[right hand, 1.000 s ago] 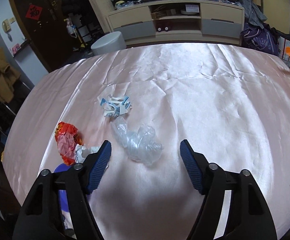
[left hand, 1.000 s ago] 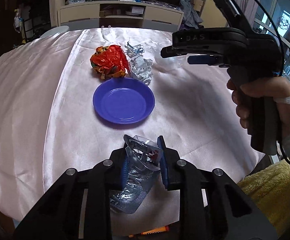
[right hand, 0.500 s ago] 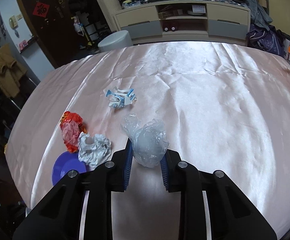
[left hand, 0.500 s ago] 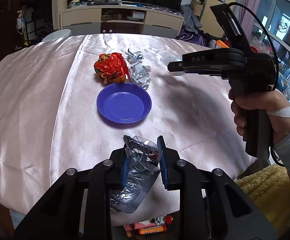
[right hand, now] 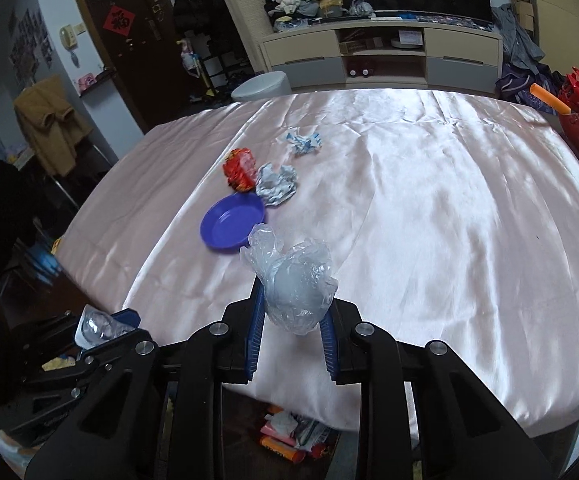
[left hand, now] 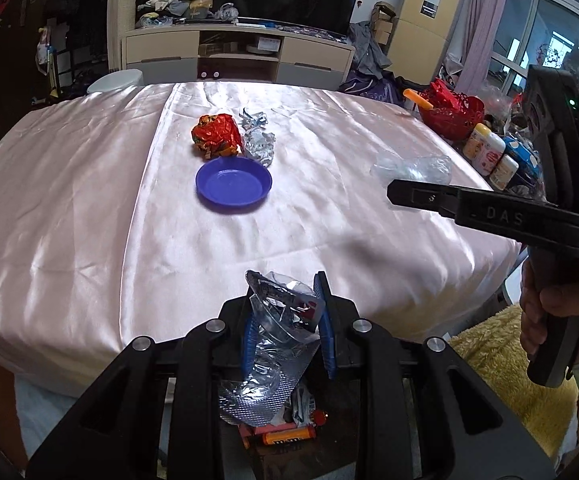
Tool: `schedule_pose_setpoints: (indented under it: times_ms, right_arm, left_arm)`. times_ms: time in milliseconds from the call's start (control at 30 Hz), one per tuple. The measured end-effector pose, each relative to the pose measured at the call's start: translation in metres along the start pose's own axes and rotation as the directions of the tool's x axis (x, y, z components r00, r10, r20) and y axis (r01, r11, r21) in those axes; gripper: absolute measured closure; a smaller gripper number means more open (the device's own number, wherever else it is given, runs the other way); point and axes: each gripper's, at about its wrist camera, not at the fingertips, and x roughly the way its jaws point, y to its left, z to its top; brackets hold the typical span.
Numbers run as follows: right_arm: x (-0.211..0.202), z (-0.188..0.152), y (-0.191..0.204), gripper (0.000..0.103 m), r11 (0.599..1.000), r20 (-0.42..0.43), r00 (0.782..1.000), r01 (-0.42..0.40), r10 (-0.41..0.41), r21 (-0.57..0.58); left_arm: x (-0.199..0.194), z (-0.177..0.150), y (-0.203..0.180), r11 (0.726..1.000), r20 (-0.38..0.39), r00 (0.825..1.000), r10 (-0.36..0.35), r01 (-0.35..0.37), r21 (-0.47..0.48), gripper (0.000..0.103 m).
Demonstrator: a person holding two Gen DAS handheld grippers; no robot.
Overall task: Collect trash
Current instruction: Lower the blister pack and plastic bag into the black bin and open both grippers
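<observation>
A wide stretch of the bench (right hand: 469, 220) to the right is left bare, and passage there is unobstructed. On the left-centre, the way is blocked by a cluster: a blue plate (right hand: 231, 226), just beyond it a red wrapper (right hand: 240, 169) and a grey crumpled wad (right hand: 276, 184), and farther off a blue-white scrap (right hand: 303, 142). The far right edge is crowded by a red basket (left hand: 453, 114) and bottles (left hand: 489, 154).

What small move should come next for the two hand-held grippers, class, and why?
Probably carry both loads out past the near table edge and let go. The left hand-held gripper is shut on a silver wrapper, the right hand-held gripper on a clear plastic bag, and discarded wrappers already lie below that edge.
</observation>
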Motion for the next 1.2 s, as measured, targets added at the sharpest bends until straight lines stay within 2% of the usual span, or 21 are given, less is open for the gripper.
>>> schedule_pose_setpoints:
  times_ms: [167,400,833,1200]
  right_arm:
    - [-0.021,-0.032,0.017,0.077,0.999,-0.002,1.000,0.004,-0.004,-0.035]
    - [-0.021,-0.076,0.022,0.076,1.000,-0.046,0.999,-0.030,0.030,0.000]
    - [0.026,-0.153,0.017,0.076,0.999,-0.196,0.980,-0.024,0.030,0.031]
    - [0.030,-0.156,0.013,0.074,0.998,-0.207,0.977,-0.034,0.043,0.045]
  left_arm:
    - [-0.014,-0.028,-0.003,1.000,-0.018,1.000,-0.004,0.003,-0.024,0.079]
    - [-0.019,-0.063,-0.011,1.000,-0.052,0.999,0.002,-0.004,-0.031,0.079]
    - [0.021,-0.124,-0.009,0.998,-0.190,0.981,-0.026,0.014,-0.065,0.079]
    - [0.030,-0.130,-0.013,0.998,-0.227,0.973,-0.050,0.038,-0.056,0.079]
